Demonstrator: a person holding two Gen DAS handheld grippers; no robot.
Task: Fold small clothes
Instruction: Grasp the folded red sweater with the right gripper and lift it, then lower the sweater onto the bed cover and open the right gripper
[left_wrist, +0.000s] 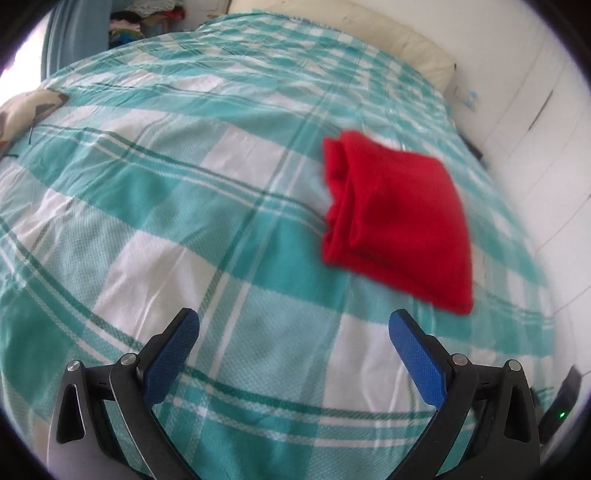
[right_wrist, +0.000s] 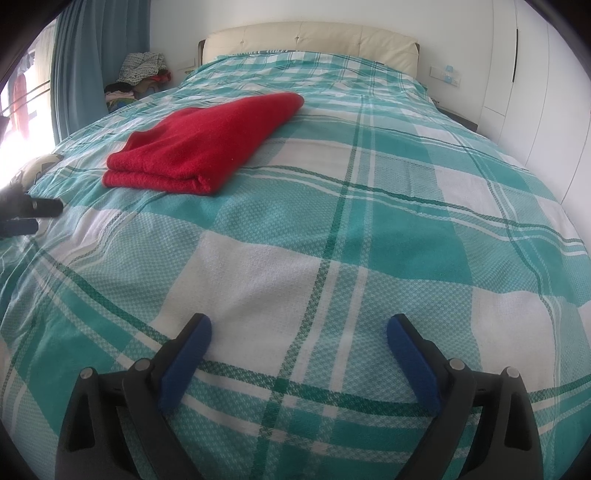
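While both tongs (left_wrist: 293, 325) (right_wrist: 299, 328) gape empty, the folded red cloth (right_wrist: 207, 147) lies label-free on the checked bedspread (right_wrist: 332, 240).

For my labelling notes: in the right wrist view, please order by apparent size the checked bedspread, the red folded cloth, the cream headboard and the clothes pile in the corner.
1. checked bedspread
2. red folded cloth
3. cream headboard, though it is farther away, so unsure
4. clothes pile
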